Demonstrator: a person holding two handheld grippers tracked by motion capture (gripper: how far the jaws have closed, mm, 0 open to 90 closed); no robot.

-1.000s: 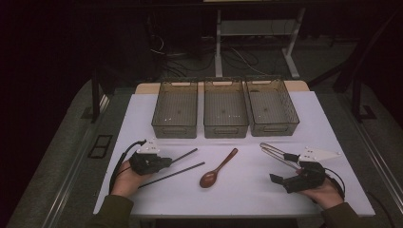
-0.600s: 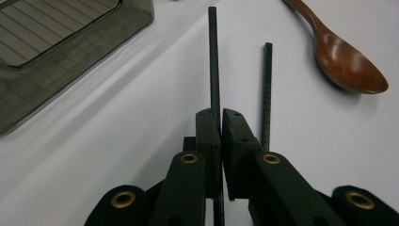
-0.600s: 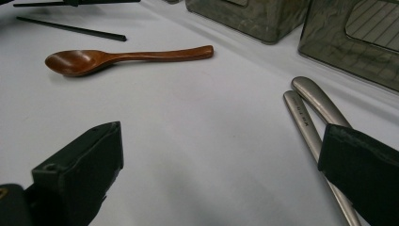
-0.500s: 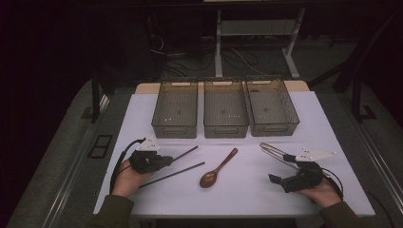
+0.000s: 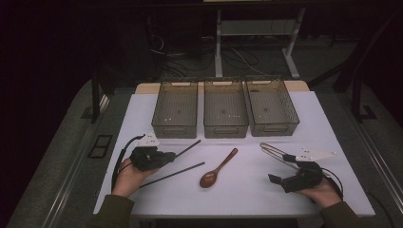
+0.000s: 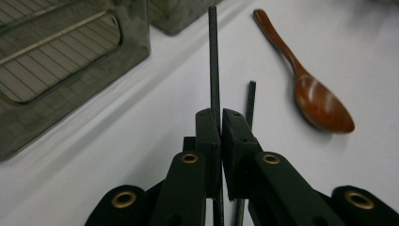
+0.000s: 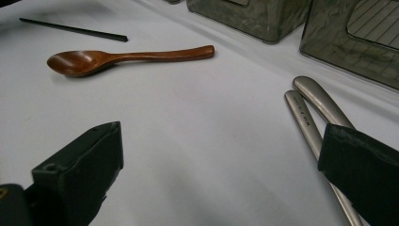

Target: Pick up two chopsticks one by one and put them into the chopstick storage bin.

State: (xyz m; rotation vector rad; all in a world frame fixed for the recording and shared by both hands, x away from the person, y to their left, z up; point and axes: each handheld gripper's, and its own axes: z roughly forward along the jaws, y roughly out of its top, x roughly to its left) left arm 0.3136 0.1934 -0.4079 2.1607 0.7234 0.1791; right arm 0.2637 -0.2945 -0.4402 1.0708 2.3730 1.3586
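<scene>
The left gripper (image 5: pixel 167 155) has its jaws clamped on a black chopstick (image 6: pixel 214 61) that juts out ahead of them; a second chopstick (image 5: pixel 172 174) lies just beside it on the white table (image 5: pixel 247 194). To its right rests a wooden spoon (image 5: pixel 216 170). Farther right, the right gripper (image 5: pixel 280 168) stands with jaws wide apart, metal tongs (image 7: pixel 313 110) lying against its right jaw.

text: none legible | metal handle (image 7: pixel 301 113): engraving (too blurred to read)

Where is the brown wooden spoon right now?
The wooden spoon lies on the white table in the high view, in front of the middle bin, just right of the loose black chopstick.
</scene>
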